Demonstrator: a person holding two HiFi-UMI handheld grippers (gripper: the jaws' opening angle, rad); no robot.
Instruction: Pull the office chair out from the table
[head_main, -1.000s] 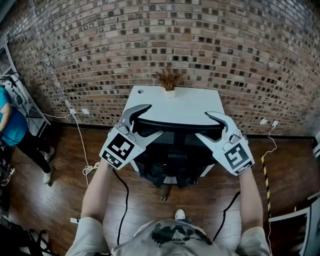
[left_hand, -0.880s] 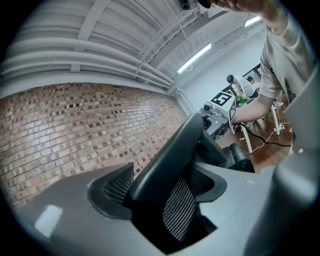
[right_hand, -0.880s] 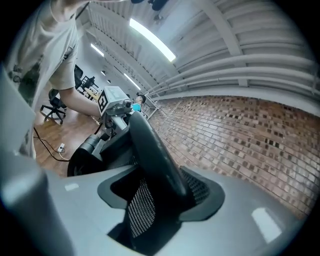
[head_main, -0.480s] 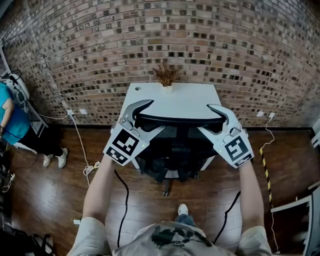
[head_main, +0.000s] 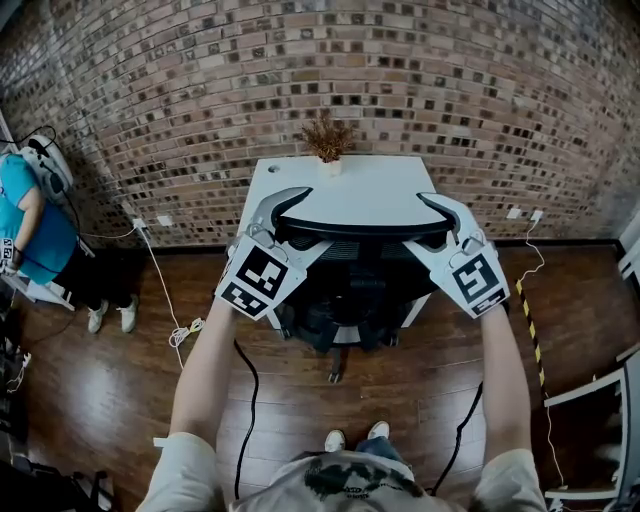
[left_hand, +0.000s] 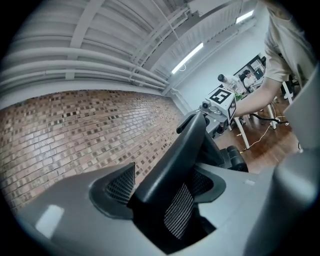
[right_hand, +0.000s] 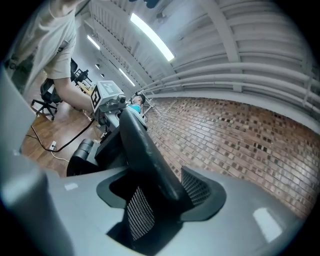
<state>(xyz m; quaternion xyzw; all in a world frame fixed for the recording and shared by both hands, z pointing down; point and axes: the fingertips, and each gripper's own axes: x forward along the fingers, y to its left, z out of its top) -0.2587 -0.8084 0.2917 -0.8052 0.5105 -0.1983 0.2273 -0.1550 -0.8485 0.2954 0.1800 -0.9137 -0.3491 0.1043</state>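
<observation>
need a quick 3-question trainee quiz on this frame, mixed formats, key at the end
1. True or false: only the right gripper grips the top rail of the black mesh-backed office chair.
2. What stands on the white rectangular table? A) a laptop B) a dried brown plant in a small white pot C) a mug
3. Fill in: the table stands against a ___ wall.
Key: 1 false, the left gripper clamps the rail too; 2 B; 3 brick.
</observation>
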